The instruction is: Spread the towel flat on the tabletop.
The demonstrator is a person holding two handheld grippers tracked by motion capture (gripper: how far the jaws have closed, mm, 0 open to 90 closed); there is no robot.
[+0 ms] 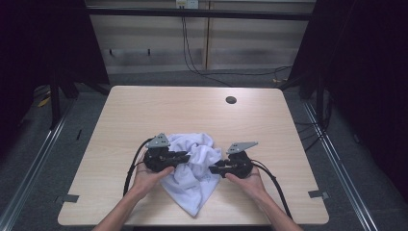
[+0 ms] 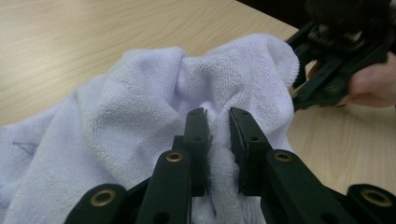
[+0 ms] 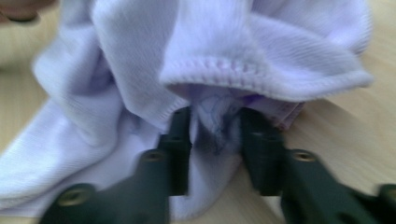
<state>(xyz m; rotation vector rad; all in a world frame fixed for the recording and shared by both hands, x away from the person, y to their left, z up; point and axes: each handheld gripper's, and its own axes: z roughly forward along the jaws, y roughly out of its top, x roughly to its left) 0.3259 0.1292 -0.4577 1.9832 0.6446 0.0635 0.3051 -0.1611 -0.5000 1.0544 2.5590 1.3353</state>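
Observation:
A crumpled white towel (image 1: 192, 171) lies on the near middle of the wooden table (image 1: 168, 106). My left gripper (image 1: 185, 156) comes at it from the left and pinches a raised fold. In the left gripper view the terry cloth (image 2: 140, 102) is squeezed between the two black jaws of that gripper (image 2: 218, 116). From the right, my right gripper (image 1: 214, 169) bites the towel's hemmed edge. In the blurred right gripper view a bunch of cloth (image 3: 210, 46) fills the gap in my right gripper (image 3: 215, 116). That gripper (image 2: 336, 60) also appears at the towel's far side in the left gripper view.
A round dark cable hole (image 1: 231, 100) sits at the back right of the table. Tape marks (image 1: 70, 198) (image 1: 318, 194) flank the front corners. Black cables (image 1: 192, 57) hang along the wall behind. Bare wood surrounds the towel on all sides.

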